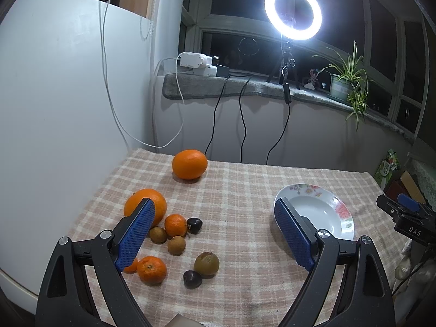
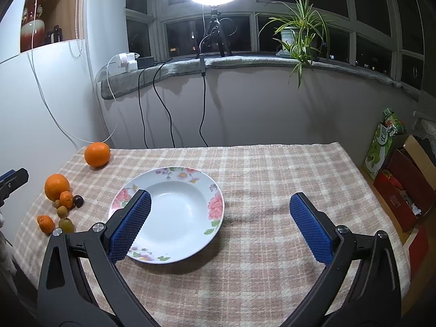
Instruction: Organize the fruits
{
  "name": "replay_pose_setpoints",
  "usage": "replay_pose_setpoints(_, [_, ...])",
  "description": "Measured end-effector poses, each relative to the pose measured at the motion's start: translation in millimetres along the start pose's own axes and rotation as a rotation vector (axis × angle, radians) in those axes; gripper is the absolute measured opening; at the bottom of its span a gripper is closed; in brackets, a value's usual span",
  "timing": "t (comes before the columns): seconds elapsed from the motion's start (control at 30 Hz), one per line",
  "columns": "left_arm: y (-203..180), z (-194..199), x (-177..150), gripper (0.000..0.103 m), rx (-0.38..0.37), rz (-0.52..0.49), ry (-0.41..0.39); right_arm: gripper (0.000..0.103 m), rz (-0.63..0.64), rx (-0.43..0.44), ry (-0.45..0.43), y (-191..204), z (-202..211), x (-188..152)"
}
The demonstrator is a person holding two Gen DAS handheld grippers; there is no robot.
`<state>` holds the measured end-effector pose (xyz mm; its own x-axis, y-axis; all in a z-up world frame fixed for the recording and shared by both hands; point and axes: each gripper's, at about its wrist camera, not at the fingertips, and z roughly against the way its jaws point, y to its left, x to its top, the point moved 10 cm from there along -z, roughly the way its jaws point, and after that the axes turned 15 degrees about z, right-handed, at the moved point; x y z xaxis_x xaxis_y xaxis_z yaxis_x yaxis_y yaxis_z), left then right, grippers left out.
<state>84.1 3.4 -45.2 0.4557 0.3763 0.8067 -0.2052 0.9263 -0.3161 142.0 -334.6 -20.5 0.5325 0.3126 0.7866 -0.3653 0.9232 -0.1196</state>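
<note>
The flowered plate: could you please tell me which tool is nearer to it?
Right. The right tool hangs open directly over the plate; the left tool hangs open over the fruit pile, plate beside it.

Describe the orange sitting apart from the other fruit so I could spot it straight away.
Start at the checked tablecloth and look to its far edge, near the white wall. The lone orange sits there, well behind the fruit cluster. It touches no other fruit, unlike the second big orange.

Glossy ceramic plate (image 2: pixel 188 234), matt woven tablecloth (image 2: pixel 272 179), dimpled orange (image 1: pixel 190 164)
</note>
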Motion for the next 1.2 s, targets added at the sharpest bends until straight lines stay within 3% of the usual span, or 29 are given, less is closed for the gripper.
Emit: replay_pose_setpoints(1.2, [-2.7, 0.4, -1.5, 0.090, 0.000, -0.003, 0.000, 0.103, 0.000, -0.005, 0.003, 4.4, -2.7, 0.8])
